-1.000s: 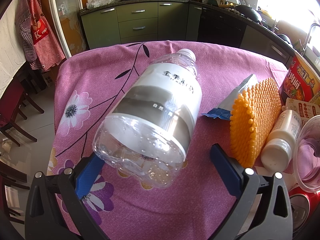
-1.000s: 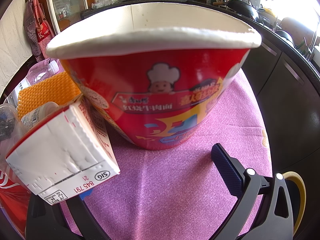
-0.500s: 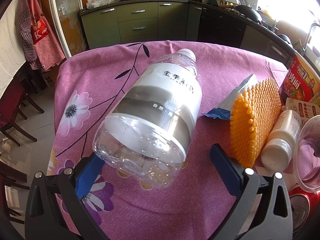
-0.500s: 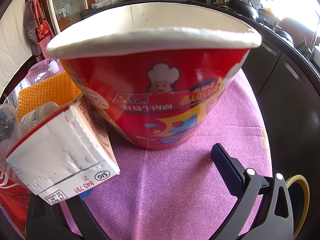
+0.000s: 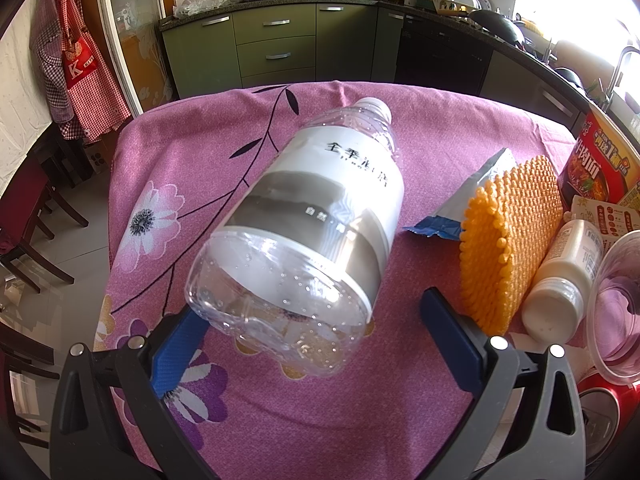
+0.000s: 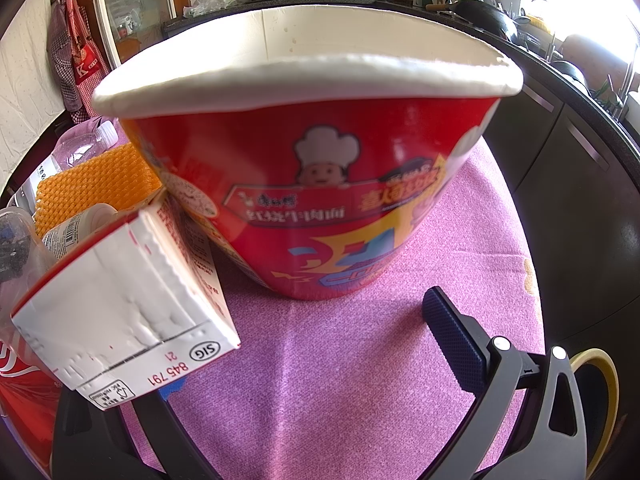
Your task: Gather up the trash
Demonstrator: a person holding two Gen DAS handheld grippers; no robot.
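In the left wrist view a clear plastic bottle [image 5: 316, 216] with a white and grey label lies on the purple flowered tablecloth [image 5: 192, 152], base toward me. My left gripper [image 5: 316, 340] is open, its blue pads on either side of the bottle's base without squeezing it. In the right wrist view a red instant-noodle bowl [image 6: 320, 184] stands upright right ahead, with a white drink carton [image 6: 132, 304] leaning at its left. My right gripper [image 6: 304, 360] is open and empty; the carton hides its left finger.
Right of the bottle lie a blue-edged wrapper [image 5: 468, 204], an orange foam net [image 5: 508, 236], a small white bottle [image 5: 560, 276], a clear plastic cup [image 5: 620, 304] and a red can [image 5: 608, 408]. A yellow-rimmed bin [image 6: 600, 400] sits below the table's right edge. Kitchen cabinets stand behind.
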